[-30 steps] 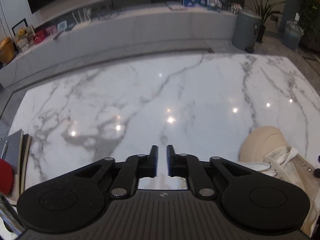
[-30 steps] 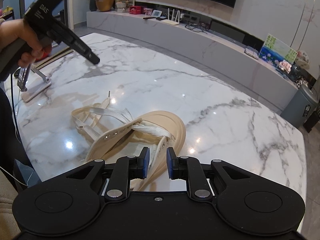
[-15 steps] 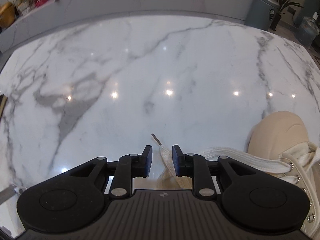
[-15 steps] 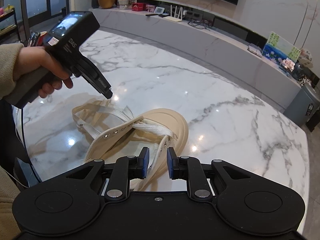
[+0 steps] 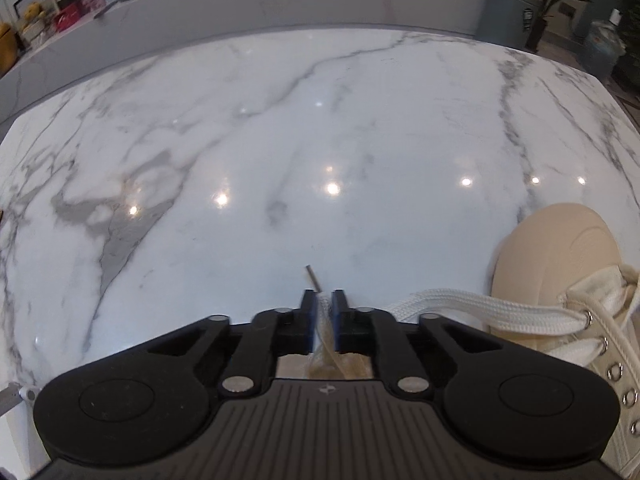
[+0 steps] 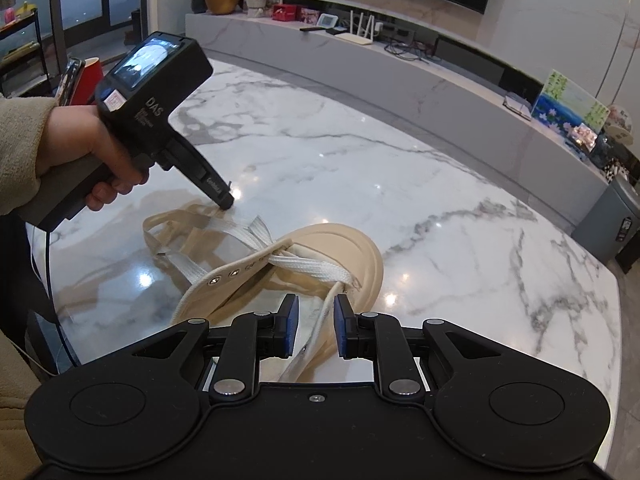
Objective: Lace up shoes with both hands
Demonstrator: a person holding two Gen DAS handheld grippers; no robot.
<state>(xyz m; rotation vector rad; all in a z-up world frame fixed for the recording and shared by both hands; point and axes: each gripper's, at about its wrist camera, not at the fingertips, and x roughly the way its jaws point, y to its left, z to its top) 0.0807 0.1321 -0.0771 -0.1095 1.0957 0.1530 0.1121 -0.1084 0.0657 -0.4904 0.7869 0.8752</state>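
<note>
A beige canvas shoe (image 5: 560,248) lies at the right of the left wrist view, its rubber toe pointing away. Its flat white lace (image 5: 460,306) runs left from the eyelets into my left gripper (image 5: 323,312), which is shut on the lace end; the dark aglet (image 5: 312,278) pokes out past the fingertips. In the right wrist view the shoe (image 6: 344,248) lies straight ahead. My right gripper (image 6: 316,320) is open, with a thin lace strand (image 6: 326,312) running loose between its fingers. The left gripper (image 6: 226,202) touches down on the lace left of the shoe, held by a hand (image 6: 72,148).
The shoe lies on a white marble table (image 5: 280,140) with wide bare surface ahead and to the left. A long low cabinet (image 6: 400,64) runs behind the table. A grey bin (image 5: 508,8) stands beyond the far edge. A red object (image 6: 86,76) sits at the table's left.
My left gripper has come down to the table, taken the lace end between its fingers and shut on it. The right gripper has stayed over the shoe.
</note>
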